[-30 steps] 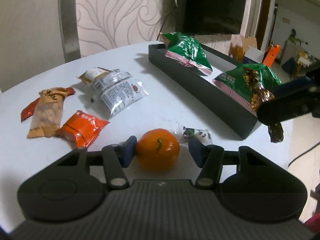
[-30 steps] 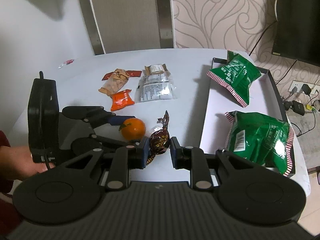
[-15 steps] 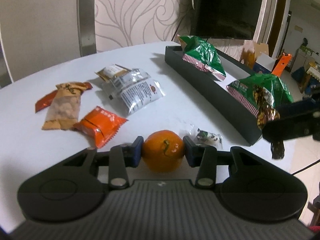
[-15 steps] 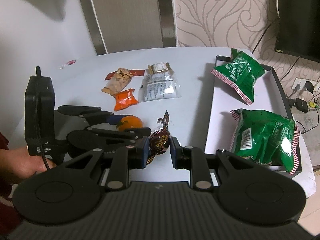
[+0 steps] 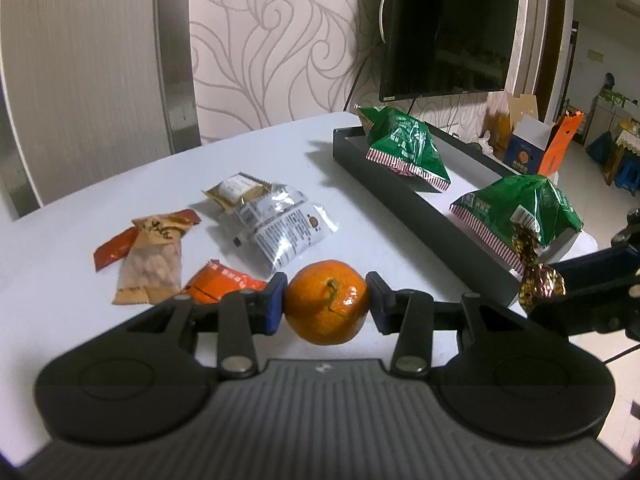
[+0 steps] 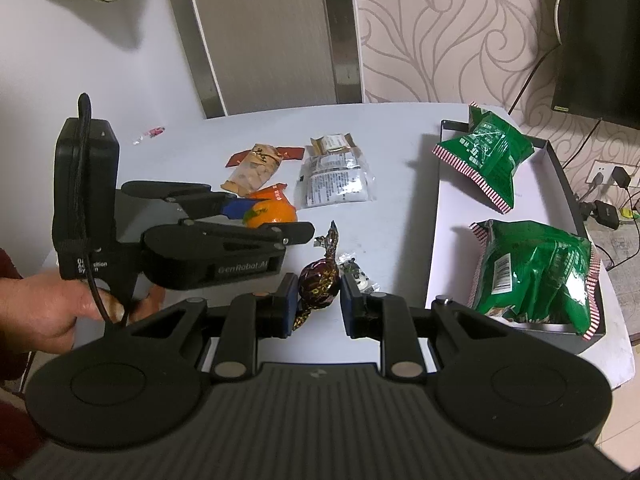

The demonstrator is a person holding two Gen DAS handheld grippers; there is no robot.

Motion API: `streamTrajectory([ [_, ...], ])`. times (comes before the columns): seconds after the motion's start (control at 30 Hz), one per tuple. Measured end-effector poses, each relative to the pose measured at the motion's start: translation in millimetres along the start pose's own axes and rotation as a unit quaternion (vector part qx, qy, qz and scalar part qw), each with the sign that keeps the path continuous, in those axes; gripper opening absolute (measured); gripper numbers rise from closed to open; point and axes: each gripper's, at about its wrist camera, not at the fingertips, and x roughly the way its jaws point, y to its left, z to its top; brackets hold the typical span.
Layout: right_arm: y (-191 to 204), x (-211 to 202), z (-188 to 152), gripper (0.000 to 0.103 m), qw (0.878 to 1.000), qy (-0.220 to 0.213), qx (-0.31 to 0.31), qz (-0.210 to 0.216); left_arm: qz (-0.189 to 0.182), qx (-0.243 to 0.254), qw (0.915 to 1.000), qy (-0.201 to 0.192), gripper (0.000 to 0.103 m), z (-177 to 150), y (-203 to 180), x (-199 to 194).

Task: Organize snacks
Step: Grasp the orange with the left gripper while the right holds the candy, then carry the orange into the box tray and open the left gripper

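Left gripper (image 5: 326,306): closed on a tangerine (image 5: 327,303), blue pads pressed against both sides, stem facing the camera, fruit lifted off the white table (image 5: 80,208). Same gripper seen from the right wrist view (image 6: 256,216), held in a bare hand (image 6: 44,312) at lower left, tangerine (image 6: 272,212) partly hidden by the upper finger.

Right gripper (image 6: 319,302): closed on a brown foil-wrapped candy (image 6: 320,280); left pad in contact, right pad touching or just beside the wrapper, twisted ends sticking out above and below. Same candy (image 5: 540,282) visible at the right edge of the left wrist view, clamped at the tip of the right gripper (image 5: 560,284).

On the table just past the right gripper: small clear-wrapped sweet (image 6: 354,270). Further out, loose packets clustered together: orange packet (image 5: 224,284), tan nut packet (image 5: 152,264) lying over a red-brown wrapper (image 5: 114,250), silver-white packets (image 5: 280,228) overlapping a small brown-edged biscuit pack (image 5: 236,190).

At the right: dark tray (image 6: 560,168) with white floor, holding two green crisp bags, far one (image 6: 492,148) and near one (image 6: 536,272), apart from each other.

Beyond: patterned wallpaper, black television (image 5: 444,28) on the wall.
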Motion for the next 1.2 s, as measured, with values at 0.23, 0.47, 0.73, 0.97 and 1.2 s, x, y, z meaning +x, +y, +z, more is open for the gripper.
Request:
streamTrajectory([
  [0.23, 0.6, -7.1, -4.8, 0.026, 1.0, -0.003, 0.005, 0.0, 0.005, 0.01, 0.9999, 0.004, 0.046, -2.5, -3.2, -3.0],
  [0.47, -3.2, -5.9, -11.5, 0.026, 1.0, 0.001, 0.02, 0.002, 0.015, -0.009, 0.9997, 0.015, 0.046, -7.4, 2.1, -4.2],
  [0.73, -14.2, -10.9, -10.1, 0.026, 0.999, -0.009, 0.03, -0.005, 0.009, -0.011, 0.9999, 0.0, 0.046, 11.1, -4.3, -3.3],
  [0.97, -33.0, -20.2, -4.1, 0.026, 0.999, -0.025, 0.041, -0.022, -0.01, 0.011, 0.9998, -0.015, 0.046, 40.7, -27.4, 12.2],
  [1.2, -57.9, -28.1, 3.5, 0.026, 0.997, -0.039, 0.05, -0.042, -0.025, 0.028, 0.9988, -0.032, 0.046, 71.9, -53.3, 36.7],
])
